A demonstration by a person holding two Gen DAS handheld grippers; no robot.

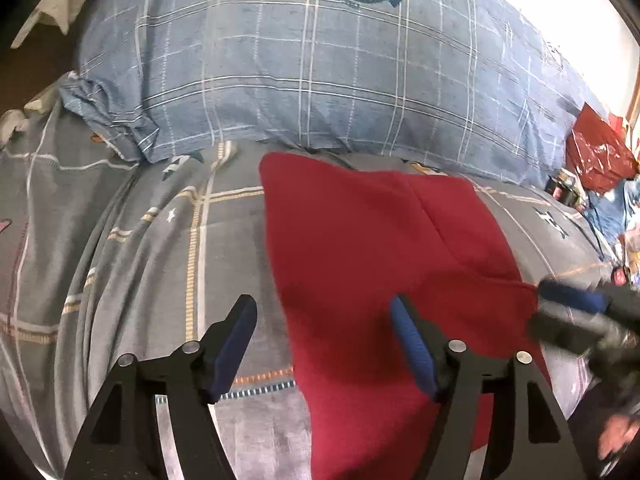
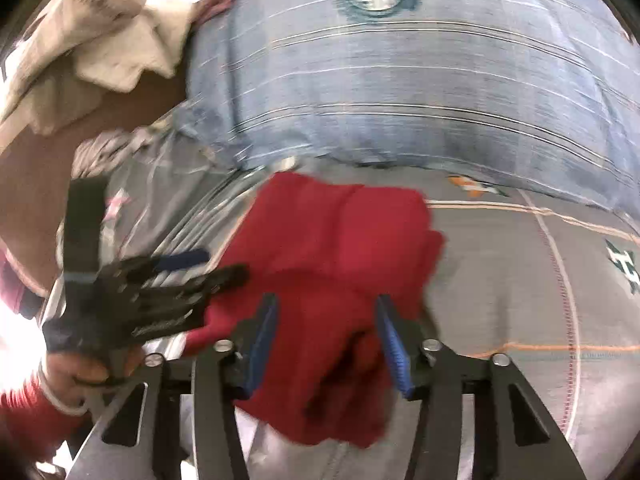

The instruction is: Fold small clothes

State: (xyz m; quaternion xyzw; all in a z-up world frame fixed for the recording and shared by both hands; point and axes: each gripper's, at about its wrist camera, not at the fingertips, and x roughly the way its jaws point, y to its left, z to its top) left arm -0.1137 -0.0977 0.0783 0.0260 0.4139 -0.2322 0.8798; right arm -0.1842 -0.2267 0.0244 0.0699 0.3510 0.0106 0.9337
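A red garment (image 1: 360,248) lies folded on the grey checked bedsheet (image 1: 140,260). My left gripper (image 1: 323,301) hangs open over the garment's left edge. One finger is above the sheet and the other above the red cloth, with nothing pinched. At the right of this view my right gripper (image 1: 560,312) is blurred, its tips at the garment's pointed corner. In the right wrist view my right gripper (image 2: 326,300) stands with its jaws apart over the bunched red garment (image 2: 340,240). Both blue pads show bare. My left gripper (image 2: 224,263) is at the garment's left edge, blurred.
A blue checked pillow (image 1: 320,72) with a round emblem lies just behind the garment. A beige cloth (image 2: 100,32) is heaped at the back left. A red plastic bag (image 1: 600,152) and clutter sit at the far right. A hand in a red sleeve (image 2: 28,412) holds the left gripper.
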